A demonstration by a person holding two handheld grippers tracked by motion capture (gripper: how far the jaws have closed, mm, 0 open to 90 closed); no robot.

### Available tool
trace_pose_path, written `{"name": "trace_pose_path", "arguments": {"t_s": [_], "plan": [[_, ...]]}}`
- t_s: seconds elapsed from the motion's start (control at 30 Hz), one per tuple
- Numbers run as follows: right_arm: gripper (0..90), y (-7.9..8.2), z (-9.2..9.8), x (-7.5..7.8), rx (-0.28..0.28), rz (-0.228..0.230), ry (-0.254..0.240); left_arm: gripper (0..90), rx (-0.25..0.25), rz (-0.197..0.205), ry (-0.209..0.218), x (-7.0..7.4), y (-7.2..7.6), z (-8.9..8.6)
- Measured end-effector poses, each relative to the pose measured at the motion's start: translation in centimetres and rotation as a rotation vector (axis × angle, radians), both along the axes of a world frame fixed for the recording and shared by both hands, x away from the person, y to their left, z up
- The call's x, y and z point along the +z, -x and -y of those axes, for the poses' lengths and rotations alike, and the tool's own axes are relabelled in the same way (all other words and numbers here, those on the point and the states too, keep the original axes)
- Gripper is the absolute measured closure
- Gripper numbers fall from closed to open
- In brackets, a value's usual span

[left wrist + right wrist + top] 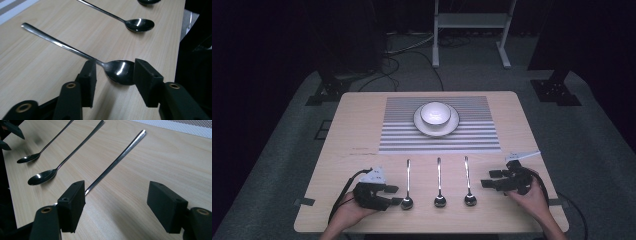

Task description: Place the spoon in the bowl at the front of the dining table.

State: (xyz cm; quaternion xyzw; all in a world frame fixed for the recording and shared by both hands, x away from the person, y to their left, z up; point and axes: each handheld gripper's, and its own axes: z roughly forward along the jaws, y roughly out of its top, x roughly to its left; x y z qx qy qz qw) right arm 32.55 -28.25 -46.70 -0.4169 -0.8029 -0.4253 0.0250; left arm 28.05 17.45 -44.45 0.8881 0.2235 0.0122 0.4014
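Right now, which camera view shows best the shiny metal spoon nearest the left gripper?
The left gripper view: the shiny metal spoon lies close up, its bowl between the left gripper jaws. The high view shows it small, leftmost of three. The right gripper view shows it far off, at the upper left.

Room, dim, lit chiefly over the surface.
- Surface: pale wood-grain top, rounded corners, with two small dark tabs at its near edge, one left, one right.
- Floor: grey carpet, darker toward the edges.
- White metal frame: stands behind the surface, with two legs on flat feet and a low shelf between them.
- Black stand bases: one at the left rear, one at the right rear, each with a dark upright rising from it.
- Cables: several, loose across the floor behind the surface.
- Back of room: in darkness, walls not discernible.
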Motion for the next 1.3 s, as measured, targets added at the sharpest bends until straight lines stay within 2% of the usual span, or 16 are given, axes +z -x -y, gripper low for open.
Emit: {"name": "trace_pose_path", "arguments": {"t_s": [0.13, 0.23, 0.47, 0.67, 0.77, 0.9, 1.1, 1.3], "plan": [[29.8, 0.0, -0.2, 0.0, 0.006, 0.003, 0.01, 65.8, -0.035, 0.008, -0.014, -0.2, 0.3, 1.0], [29.9, 0.0, -0.1, 0.0, 0.002, 0.003, 0.007, 69.6, -0.06, 0.004, -0.017, -0.3, 0.4, 1.4], [30.0, 0.1, -0.2, 0.1, -0.001, 0.007, 0.003, 71.3, -0.085, -0.004, -0.041, -0.7, 0.7, 1.9], [30.1, 0.1, -0.3, 0.3, -0.001, 0.02, 0.022, 72.7, -0.093, 0.01, -0.128, -1.4, 0.8, 2.8], [30.1, 0.0, 0.0, 0.5, -0.01, 0.023, 0.008, 72.6, -0.097, 0.022, -0.165, -1.6, 0.9, 3.1], [30.0, -0.2, -0.1, 0.9, -0.01, 0.031, 0.008, 73.2, -0.103, 0.061, -0.181, -1.6, 1.2, 3.3], [29.1, -0.6, -1.7, 2.3, 0.033, 0.051, 0.001, 73.2, -0.106, 0.079, -0.188, -1.6, 1.3, 3.4], [28.8, -1.3, -3.6, 3.2, 0.079, 0.039, -0.024, 73.2, -0.112, 0.1, -0.204, -1.6, 1.2, 3.6]]}}
